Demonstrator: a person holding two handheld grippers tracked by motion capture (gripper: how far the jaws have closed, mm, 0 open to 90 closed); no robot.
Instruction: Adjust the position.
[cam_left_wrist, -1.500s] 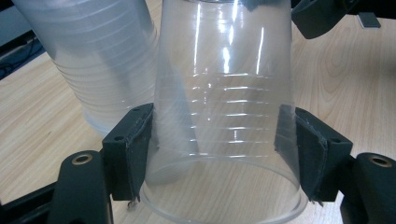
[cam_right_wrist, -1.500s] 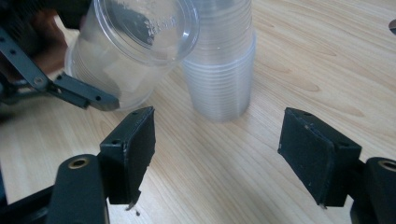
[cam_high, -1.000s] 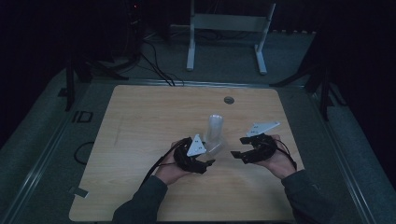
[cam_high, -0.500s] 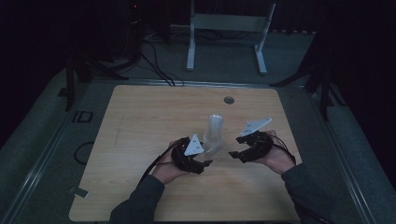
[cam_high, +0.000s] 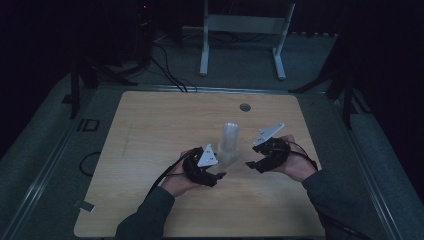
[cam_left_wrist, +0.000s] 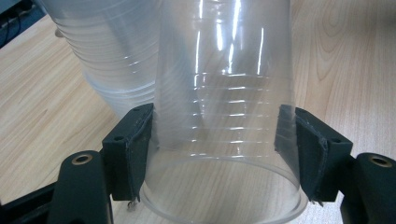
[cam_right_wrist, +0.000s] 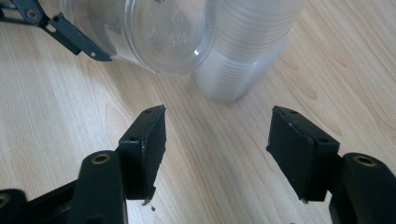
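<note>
A stack of clear plastic cups (cam_high: 231, 136) stands upside down near the table's middle, also seen in the left gripper view (cam_left_wrist: 112, 60) and the right gripper view (cam_right_wrist: 247, 46). My left gripper (cam_high: 220, 175) is shut on a single clear cup (cam_left_wrist: 224, 93), pads pressed on its sides near the rim (cam_left_wrist: 224, 140). That cup lies tilted beside the stack (cam_right_wrist: 144, 32). My right gripper (cam_high: 251, 164) hovers just right of the stack. Its jaws have just been closing and stand apart (cam_right_wrist: 217, 140) with only bare wood between them.
The wooden table (cam_high: 150, 130) has a round grommet (cam_high: 245, 107) at its far side. A white frame stand (cam_high: 242, 37) and cables sit on the dark floor beyond. A tape mark (cam_high: 85, 205) lies at the near left corner.
The right gripper has shifted slightly left toward the cups and its top plate has tilted. The left gripper and its cup have stayed put.
</note>
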